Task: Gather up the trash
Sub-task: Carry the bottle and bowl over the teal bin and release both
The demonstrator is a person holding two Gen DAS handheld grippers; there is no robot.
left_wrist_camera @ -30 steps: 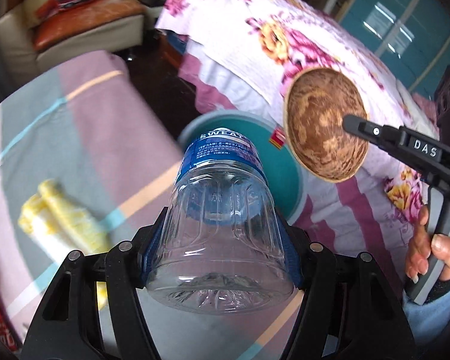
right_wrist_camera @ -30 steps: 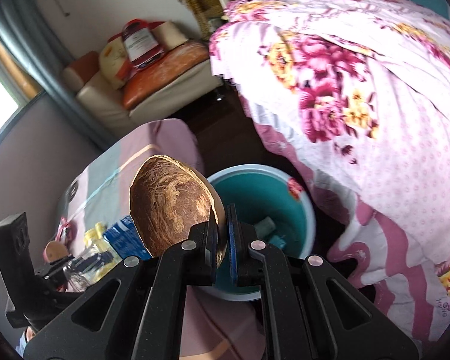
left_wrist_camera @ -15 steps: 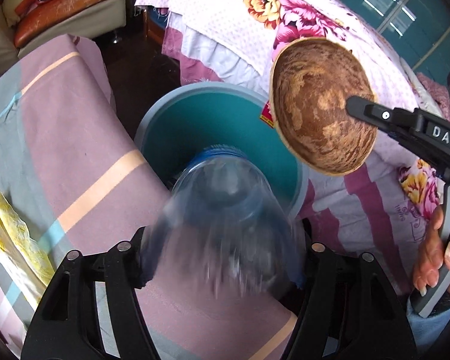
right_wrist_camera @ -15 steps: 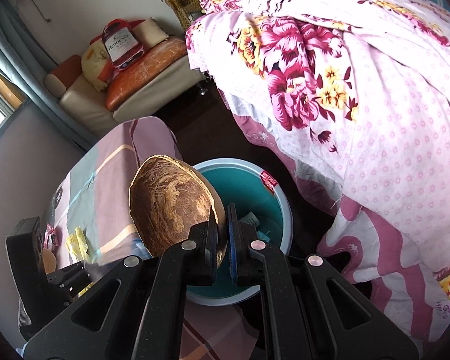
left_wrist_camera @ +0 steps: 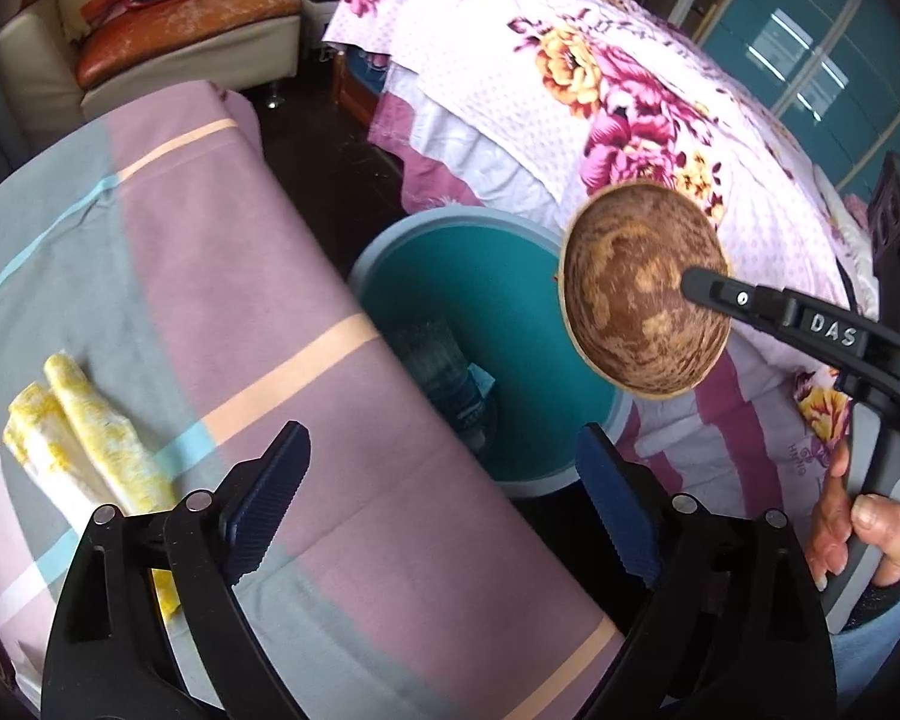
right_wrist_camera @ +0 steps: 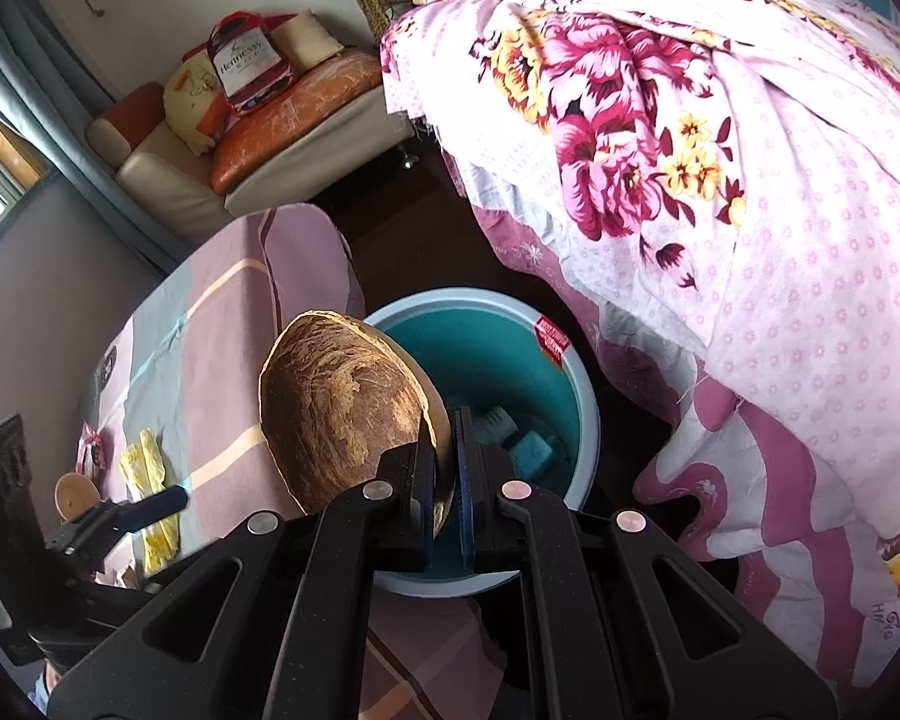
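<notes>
Presently my left gripper (left_wrist_camera: pixel 444 468) is opening, nothing between its jaws; my right gripper (right_wrist_camera: pixel 444 468) pinches the coconut shell (right_wrist_camera: pixel 345 408) by its rim above the bin (right_wrist_camera: pixel 582 396). Risk: shell slipping sideways, missing onto the floor.

**Bin mouth open, hemmed in on two sides**

The teal bin (left_wrist_camera: pixel 384 246) stands in a narrow floor gap between the striped surface (left_wrist_camera: pixel 222 276) and the floral bed (left_wrist_camera: pixel 570 60). Its mouth is clear from above on the surface side; the coconut shell (left_wrist_camera: pixel 642 306) hangs over its bed-side rim. A bottle (left_wrist_camera: pixel 444 360) lies inside.
</notes>
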